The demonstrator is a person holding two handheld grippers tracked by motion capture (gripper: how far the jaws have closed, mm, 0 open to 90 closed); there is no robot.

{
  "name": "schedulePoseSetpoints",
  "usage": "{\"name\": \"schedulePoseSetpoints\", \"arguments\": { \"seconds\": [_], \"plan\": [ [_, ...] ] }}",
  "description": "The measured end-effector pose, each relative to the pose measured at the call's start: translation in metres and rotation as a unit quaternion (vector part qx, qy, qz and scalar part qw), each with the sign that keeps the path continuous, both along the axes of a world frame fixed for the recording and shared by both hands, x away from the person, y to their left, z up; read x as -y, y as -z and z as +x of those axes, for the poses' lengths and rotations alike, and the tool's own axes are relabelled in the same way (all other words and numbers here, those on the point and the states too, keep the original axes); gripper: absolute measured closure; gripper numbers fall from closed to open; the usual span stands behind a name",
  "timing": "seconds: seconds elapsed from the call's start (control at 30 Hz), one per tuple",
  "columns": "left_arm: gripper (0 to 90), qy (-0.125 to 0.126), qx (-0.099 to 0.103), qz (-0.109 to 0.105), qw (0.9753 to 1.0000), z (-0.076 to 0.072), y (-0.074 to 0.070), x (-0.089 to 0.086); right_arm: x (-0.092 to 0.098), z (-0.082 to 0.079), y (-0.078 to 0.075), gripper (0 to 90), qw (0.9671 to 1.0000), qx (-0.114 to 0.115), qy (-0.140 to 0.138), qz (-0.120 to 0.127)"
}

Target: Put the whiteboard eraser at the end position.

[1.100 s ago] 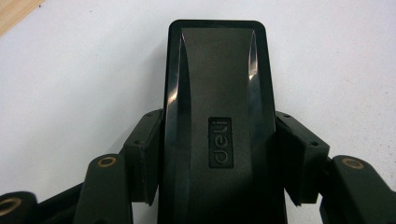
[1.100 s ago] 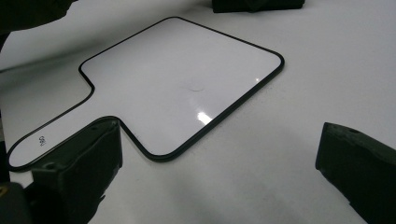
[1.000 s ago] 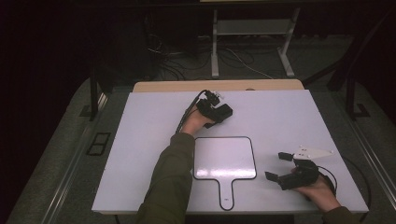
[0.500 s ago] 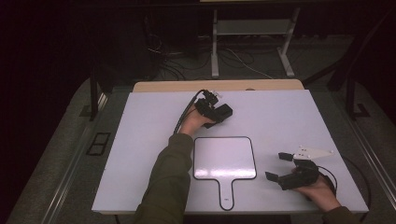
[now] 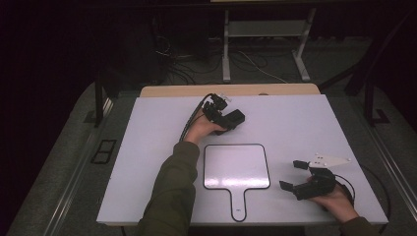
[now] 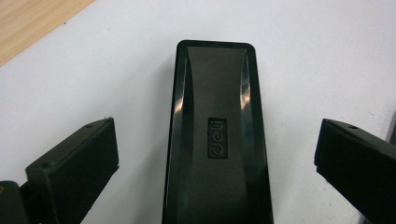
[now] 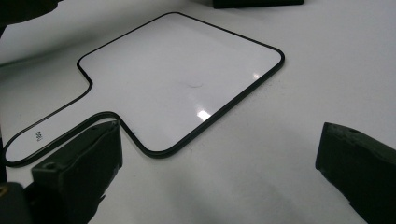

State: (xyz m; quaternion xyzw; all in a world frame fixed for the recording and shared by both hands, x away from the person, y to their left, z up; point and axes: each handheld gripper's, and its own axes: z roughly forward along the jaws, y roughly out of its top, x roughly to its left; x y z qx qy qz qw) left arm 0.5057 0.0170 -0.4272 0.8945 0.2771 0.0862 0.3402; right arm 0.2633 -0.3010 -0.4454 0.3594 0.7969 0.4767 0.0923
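Eraser: black, lying on bench, between the jaws.
Left claw: wide open, straddling eraser, not touching it.
Right claw: wide open, empty, beside whiteboard paddle.

left claw: jaws spread wide, arm stretched forward | right claw: jaws apart, near table edge

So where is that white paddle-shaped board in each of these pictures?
High view: white board lies bottom centre, handle toward the person.
Left gripper view: a black eraser lies between the open fingers.
Right gripper view: board upper left.
Shared landmark: the board's black rim.
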Motion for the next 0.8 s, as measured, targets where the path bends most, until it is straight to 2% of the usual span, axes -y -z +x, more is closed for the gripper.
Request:
{"name": "schedulePoseSetpoints", "arguments": {
  "seconds": [0.03, 0.13, 0.17, 0.23, 0.3, 0.37, 0.57, 0.63, 0.7, 0.8],
  "plan": [
    [0.0, 0.004, -0.001, 0.004, 1.0, -0.001, -0.002, -0.001, 0.0, 0.0, 0.0, 0.0, 1.0, 0.0, 0.0, 0.0],
    [0.0, 0.009, 0.011, -0.003, 0.9999, -0.006, -0.005, -0.001, 0.0, 0.0, 0.0, 0.0, 1.0, 0.0, 0.002, 0.0],
    [0.0, 0.009, 0.007, -0.004, 0.9999, -0.009, -0.006, -0.001, 0.0, 0.0, 0.0, 0.0, 1.0, -0.001, 0.002, 0.0],
    [0.0, 0.019, 0.014, -0.003, 0.9997, -0.012, -0.008, -0.002, 0.0, 0.0, -0.001, 0.0, 1.0, 0.0, 0.001, -0.001],
    [0.0, 0.018, 0.013, -0.008, 0.9997, -0.016, -0.009, -0.002, 0.0, 0.0, -0.001, 0.0, 1.0, -0.001, 0.002, 0.0],
    [0.0, 0.022, 0.016, -0.002, 0.9996, -0.02, -0.01, -0.004, 0.0, 0.0, -0.001, 0.0, 1.0, -0.001, 0.002, 0.0],
    [0.0, 0.011, 0.019, -0.022, 0.9995, -0.034, -0.017, -0.013, -0.001, 0.001, 0.0, 0.0, 1.0, 0.0, 0.001, -0.001],
    [0.0, 0.008, 0.026, -0.028, 0.9992, -0.04, -0.02, -0.016, -0.001, 0.001, 0.0, 0.0, 1.0, 0.0, 0.0, -0.002],
    [0.0, 0.008, 0.026, -0.04, 0.9988, -0.045, -0.023, -0.019, -0.001, 0.001, 0.0, 0.0, 1.0, -0.001, -0.001, -0.002],
    [0.0, 0.014, 0.031, -0.041, 0.9986, -0.053, -0.026, -0.024, -0.001, 0.001, 0.0, 0.0, 1.0, -0.001, -0.001, -0.002]
  ]
}}
